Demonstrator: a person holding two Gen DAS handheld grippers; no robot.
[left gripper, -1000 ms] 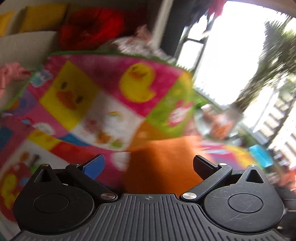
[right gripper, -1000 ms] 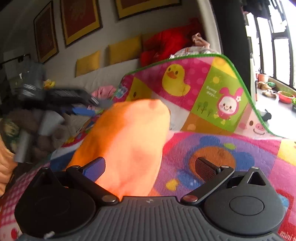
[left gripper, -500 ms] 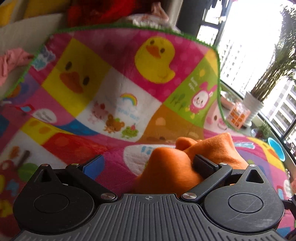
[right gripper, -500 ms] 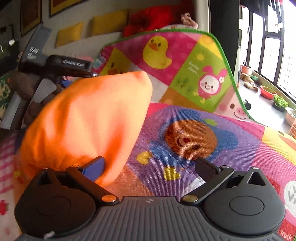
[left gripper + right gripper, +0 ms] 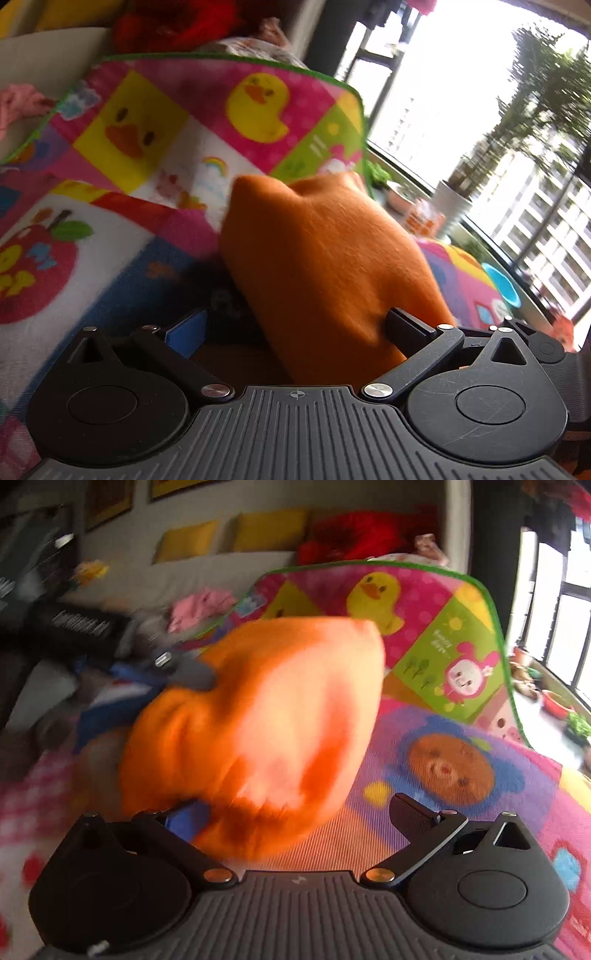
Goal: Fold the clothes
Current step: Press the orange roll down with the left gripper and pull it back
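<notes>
An orange garment (image 5: 325, 266) is bunched up over the colourful play mat (image 5: 110, 236). In the left wrist view my left gripper (image 5: 295, 328) stands open, and the cloth lies between its fingers and against the right finger (image 5: 410, 326). In the right wrist view the same orange garment (image 5: 266, 731) drapes over the left finger of my right gripper (image 5: 299, 812), whose jaws are wide apart. The left gripper (image 5: 92, 627) shows blurred behind the cloth in that view.
The mat's far part (image 5: 388, 602) curls up against a sofa with yellow cushions (image 5: 269, 530), a red bundle (image 5: 354, 531) and pink clothes (image 5: 201, 603). Windows and potted plants (image 5: 454, 199) are on the right.
The orange garment has lifted and swung, bulking up higher in both views. Both grippers shifted; their jaws stay apart.
</notes>
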